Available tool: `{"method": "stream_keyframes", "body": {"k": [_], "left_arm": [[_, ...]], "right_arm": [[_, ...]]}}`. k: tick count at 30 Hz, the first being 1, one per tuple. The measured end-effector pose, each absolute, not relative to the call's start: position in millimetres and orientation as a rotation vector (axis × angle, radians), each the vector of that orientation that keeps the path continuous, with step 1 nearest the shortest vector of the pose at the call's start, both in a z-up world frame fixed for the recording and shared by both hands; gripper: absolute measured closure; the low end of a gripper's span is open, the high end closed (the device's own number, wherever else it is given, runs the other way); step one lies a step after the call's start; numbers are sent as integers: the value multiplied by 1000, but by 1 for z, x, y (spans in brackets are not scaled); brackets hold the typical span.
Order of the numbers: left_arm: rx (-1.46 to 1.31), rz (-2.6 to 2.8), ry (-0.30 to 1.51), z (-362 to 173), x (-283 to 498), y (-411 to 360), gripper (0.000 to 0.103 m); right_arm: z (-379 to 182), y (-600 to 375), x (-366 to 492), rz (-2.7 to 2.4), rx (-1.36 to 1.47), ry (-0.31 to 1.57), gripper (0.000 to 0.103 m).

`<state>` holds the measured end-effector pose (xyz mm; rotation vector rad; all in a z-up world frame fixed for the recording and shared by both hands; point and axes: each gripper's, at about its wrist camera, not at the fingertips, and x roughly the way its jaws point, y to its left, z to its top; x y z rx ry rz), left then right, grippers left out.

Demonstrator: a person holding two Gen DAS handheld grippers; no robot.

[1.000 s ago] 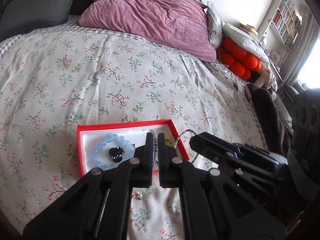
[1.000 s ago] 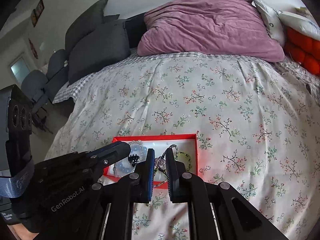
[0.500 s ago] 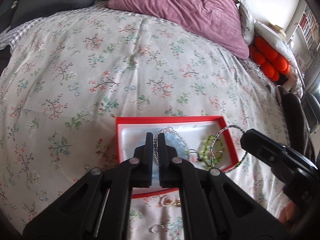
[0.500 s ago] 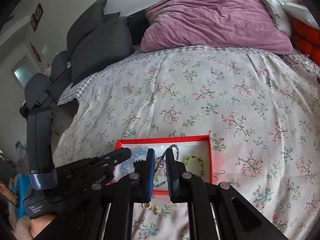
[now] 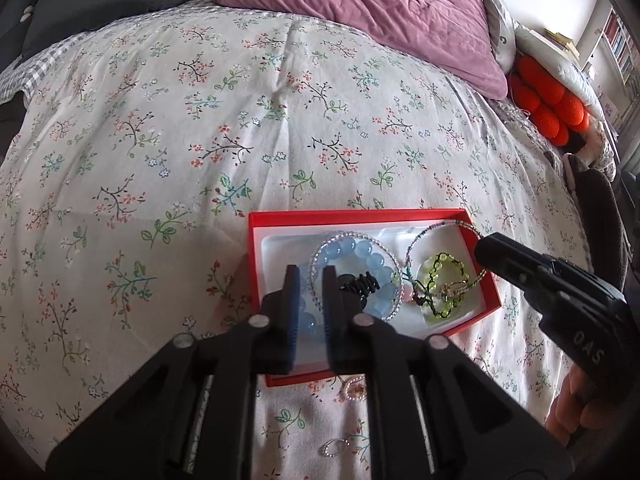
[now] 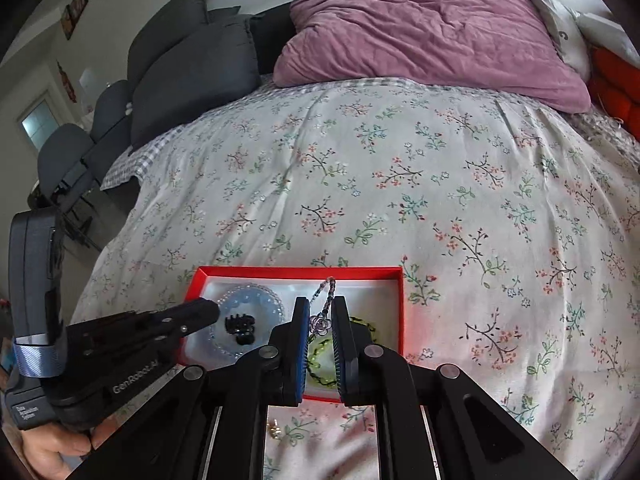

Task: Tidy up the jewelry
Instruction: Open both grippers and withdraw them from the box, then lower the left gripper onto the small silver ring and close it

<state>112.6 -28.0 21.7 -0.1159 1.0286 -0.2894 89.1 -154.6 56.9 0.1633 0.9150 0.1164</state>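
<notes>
A red box (image 5: 352, 214) with a white lining lies on the flowered bedspread. In it are a blue bead bracelet (image 5: 362, 250), a clear bead bracelet (image 5: 394, 268) resting over it, a black hair claw (image 5: 360, 282) and a green bracelet (image 5: 434, 266). My left gripper (image 5: 311, 280) hangs over the box's left part. Its jaws are opening, and a strand of the clear bracelet runs loosely between them. My right gripper (image 6: 321, 320) is shut on a thin beaded necklace (image 6: 329, 286) with a rose charm, above the box (image 6: 296, 270).
Small rings (image 5: 354, 388) and gold earrings (image 6: 274, 432) lie loose on the bedspread just in front of the box. A purple pillow (image 5: 360, 12) and grey cushions (image 6: 192, 76) sit at the head of the bed. An orange cushion (image 5: 548, 104) is far right.
Both grippers have sunk toward the red box. The left jaws have parted and the clear bracelet now lies on the blue one. The right gripper still grips the necklace.
</notes>
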Motion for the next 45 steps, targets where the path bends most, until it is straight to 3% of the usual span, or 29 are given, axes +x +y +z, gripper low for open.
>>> {"method": "stream_keyframes", "body": {"k": [8, 12, 15, 17, 18, 22, 30, 35, 45], "left_arm": [[-98, -319, 1018, 32, 100, -26, 59], [-64, -312, 1001, 39, 88, -26, 38], [-50, -320, 1003, 42, 81, -24, 35], [-36, -326, 1007, 43, 76, -23, 32], [-25, -325, 1011, 43, 73, -23, 30], [16, -331, 1032, 41, 62, -21, 25], [73, -294, 1083, 31, 47, -17, 11], [114, -284, 1091, 23, 39, -18, 2], [171, -267, 1119, 2, 29, -8, 2]], "right_arm": [[54, -168, 84, 100, 164, 958, 88], [64, -174, 76, 104, 189, 940, 86], [72, -176, 69, 103, 200, 925, 73], [76, -176, 63, 101, 196, 919, 38], [79, -176, 60, 93, 188, 912, 34], [83, -173, 48, 84, 156, 930, 32], [71, -178, 20, 22, 165, 987, 17], [62, -171, 9, 22, 121, 1021, 0], [45, -152, -6, 29, -70, 1053, 0]]}}
